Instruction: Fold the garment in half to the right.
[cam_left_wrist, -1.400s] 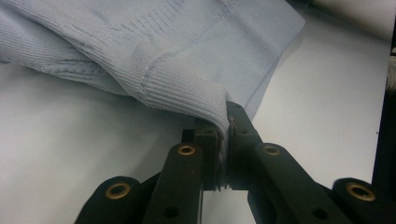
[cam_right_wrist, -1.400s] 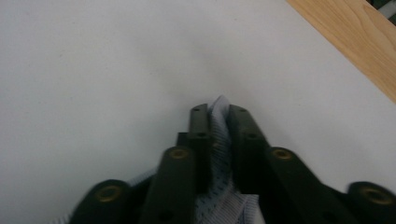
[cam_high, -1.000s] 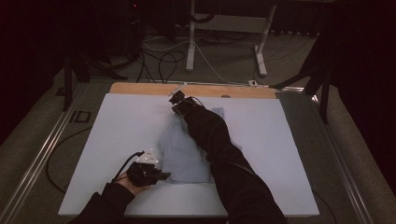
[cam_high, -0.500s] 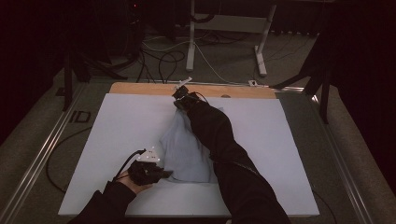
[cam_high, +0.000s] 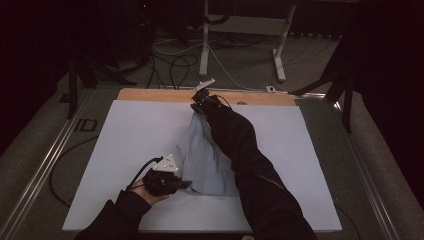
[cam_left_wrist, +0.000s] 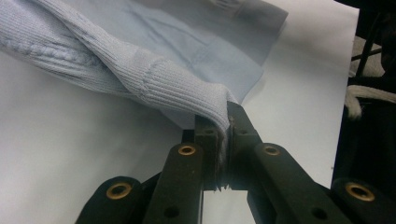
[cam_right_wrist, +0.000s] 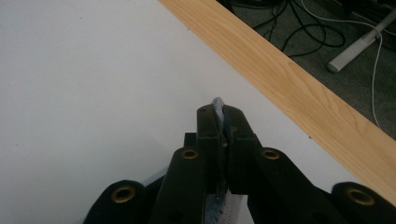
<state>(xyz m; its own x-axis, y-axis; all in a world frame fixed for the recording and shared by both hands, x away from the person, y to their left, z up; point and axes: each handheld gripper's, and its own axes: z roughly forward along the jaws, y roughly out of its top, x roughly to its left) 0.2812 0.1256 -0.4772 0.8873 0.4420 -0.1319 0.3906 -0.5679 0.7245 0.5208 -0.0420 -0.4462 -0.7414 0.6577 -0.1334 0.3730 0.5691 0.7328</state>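
Nearest to me, my left gripper (cam_high: 167, 181) sits low over the near part of the white table sheet (cam_high: 125, 145), its jaws clamped tight on a ribbed cuff or hem of the pale blue knitted garment (cam_high: 205, 160); in the left gripper view the ribbed band (cam_left_wrist: 154, 81) runs straight into the pinch, and a flat woven panel of the same blue lies spread on the sheet beyond it; I cannot tell whether that panel is another part of the one garment or a second layer. The garment itself lies near the middle of the table, drawn into a long narrow shape from the near grip up toward the far one, partly under my right sleeve (cam_high: 240, 150); farther off, my right gripper (cam_high: 200, 102) holds the opposite end near the far edge of the sheet, just short of the light wooden strip (cam_high: 150, 95) along the table's back; in the right gripper view its jaws are pressed together on a thin fold of blue fabric (cam_right_wrist: 218, 105) that pokes up between the tips. I judge the step in hand to be stretching the garment taut between two held ends, lifted a little, ready for laying out or folding; the next move calls for keeping both pinches firm, holding even tension, and setting the cloth down flat without letting the middle bunch.
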